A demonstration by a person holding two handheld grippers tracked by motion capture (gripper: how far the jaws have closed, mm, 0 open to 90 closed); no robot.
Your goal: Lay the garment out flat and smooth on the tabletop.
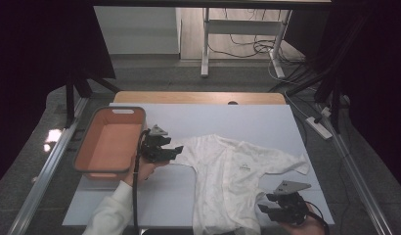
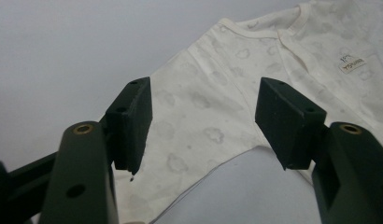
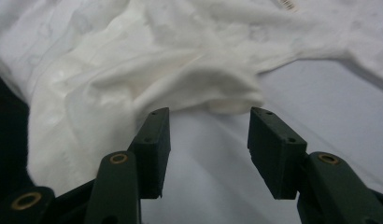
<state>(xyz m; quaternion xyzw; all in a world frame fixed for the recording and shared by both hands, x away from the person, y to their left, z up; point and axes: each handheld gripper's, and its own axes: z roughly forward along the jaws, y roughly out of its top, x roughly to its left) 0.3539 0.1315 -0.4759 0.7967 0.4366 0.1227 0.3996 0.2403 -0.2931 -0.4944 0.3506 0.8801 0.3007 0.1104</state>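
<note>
A white baby garment (image 1: 233, 171) with a faint cloud print lies spread on the pale table sheet, sleeves out to both sides. My left gripper (image 1: 174, 151) hovers open over its left sleeve (image 2: 194, 116), which shows between the jaws with nothing held. My right gripper (image 1: 268, 203) is open at the garment's lower right edge; a rumpled fold of the garment (image 3: 213, 88) lies just beyond its jaws, apart from them. A small label (image 2: 352, 64) sits on the chest.
An orange basket (image 1: 110, 142) with a grey rim stands at the table's left, close behind my left gripper. The pale sheet (image 1: 247, 117) covers the table. Cables and a desk frame (image 1: 237, 34) lie on the floor beyond the far edge.
</note>
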